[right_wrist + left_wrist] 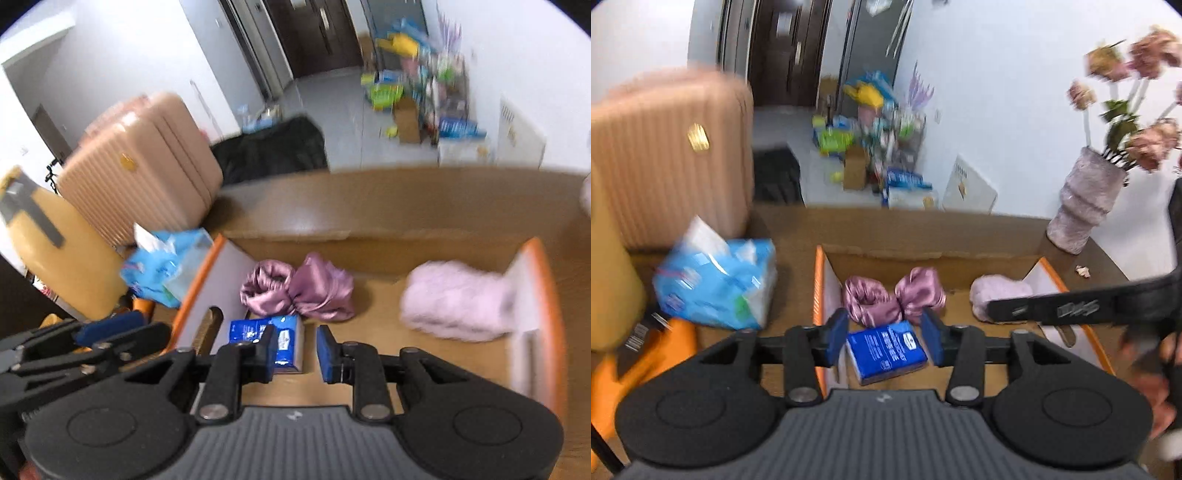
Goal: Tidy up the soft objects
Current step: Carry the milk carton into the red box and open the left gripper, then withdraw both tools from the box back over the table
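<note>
An open cardboard box with orange edges [819, 280] [546, 295] holds a purple satin bow [894, 299] [295, 291], a fluffy pale-pink item [997, 291] [454, 306] and a small blue tissue pack [886, 350] [245, 330]. My left gripper [884, 338] hovers over the box, open. The blue pack lies on the box floor below the gap, and the pads are not pressing it. My right gripper [299, 352] is beside it to the right, jaws narrowly open with nothing between them. Its black finger [1015, 310] reaches in front of the pink item.
A light-blue plastic tissue bundle [716, 284] [159, 269] lies outside the box on the left. Behind it stand a pink ribbed suitcase [665, 155] and a yellow case [62, 251]. A vase of pink flowers [1082, 206] stands at the box's far right corner.
</note>
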The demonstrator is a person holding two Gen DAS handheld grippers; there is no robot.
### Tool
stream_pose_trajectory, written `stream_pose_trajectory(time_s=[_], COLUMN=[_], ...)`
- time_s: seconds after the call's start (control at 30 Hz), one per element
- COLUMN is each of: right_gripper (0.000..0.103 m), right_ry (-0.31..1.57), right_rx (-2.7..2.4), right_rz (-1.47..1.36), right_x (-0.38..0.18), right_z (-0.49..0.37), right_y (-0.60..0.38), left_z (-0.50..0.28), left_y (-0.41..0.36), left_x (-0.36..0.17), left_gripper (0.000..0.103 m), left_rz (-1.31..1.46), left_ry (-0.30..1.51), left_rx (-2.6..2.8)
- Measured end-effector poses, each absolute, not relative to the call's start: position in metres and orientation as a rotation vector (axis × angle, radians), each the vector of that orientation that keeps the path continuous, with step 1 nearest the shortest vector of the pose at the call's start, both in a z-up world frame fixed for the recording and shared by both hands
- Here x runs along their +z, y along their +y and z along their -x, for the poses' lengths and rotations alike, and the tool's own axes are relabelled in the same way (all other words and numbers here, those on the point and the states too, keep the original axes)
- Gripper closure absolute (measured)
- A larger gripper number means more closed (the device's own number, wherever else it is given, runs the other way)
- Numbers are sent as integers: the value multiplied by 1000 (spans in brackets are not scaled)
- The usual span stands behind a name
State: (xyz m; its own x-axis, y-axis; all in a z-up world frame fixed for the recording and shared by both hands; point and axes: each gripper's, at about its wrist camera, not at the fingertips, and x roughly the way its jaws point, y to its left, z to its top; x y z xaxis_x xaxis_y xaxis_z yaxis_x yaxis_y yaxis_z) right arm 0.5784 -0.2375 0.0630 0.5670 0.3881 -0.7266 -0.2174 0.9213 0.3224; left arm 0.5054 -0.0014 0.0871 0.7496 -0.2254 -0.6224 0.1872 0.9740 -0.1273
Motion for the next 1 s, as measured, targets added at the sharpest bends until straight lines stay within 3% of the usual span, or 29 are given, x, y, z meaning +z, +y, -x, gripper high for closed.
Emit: stream_pose_trajectory(time_s=[0.1,0.13,0.17,0.23,0.27,0.37,0.73,1.0], right_gripper=[65,55,47,12,7,5,5,5], right_ry=[807,771,733,632,578,475,375,277], right_rx=[319,301,279,230,205,135,108,159], right_rz=[-158,-137,-112,-82,-75,-68,-69,-49], right_x=[110,124,136,152,158,167,173,144], right_z=[-536,-519,-502,-467,-449,-405,-312,-222], right_y=[-267,-276,-284,-301,-310,-330,-349,-334], left_z=[-463,-448,-434,-406,-392,-351,-259,-197], left_y=[-3,-4,-5,-4,-4,-6,-14,3], left_x=[121,131,140,155,161,173,191,148], left_gripper=[28,16,11,10,9,3,0,0], left_rz=[-11,-26,-39,-56,-60,-55,-78,-35], left_ry=[595,557,519,460,436,350,255,241], left_rx=[-179,-147,-119,-92,-79,-60,-76,-57])
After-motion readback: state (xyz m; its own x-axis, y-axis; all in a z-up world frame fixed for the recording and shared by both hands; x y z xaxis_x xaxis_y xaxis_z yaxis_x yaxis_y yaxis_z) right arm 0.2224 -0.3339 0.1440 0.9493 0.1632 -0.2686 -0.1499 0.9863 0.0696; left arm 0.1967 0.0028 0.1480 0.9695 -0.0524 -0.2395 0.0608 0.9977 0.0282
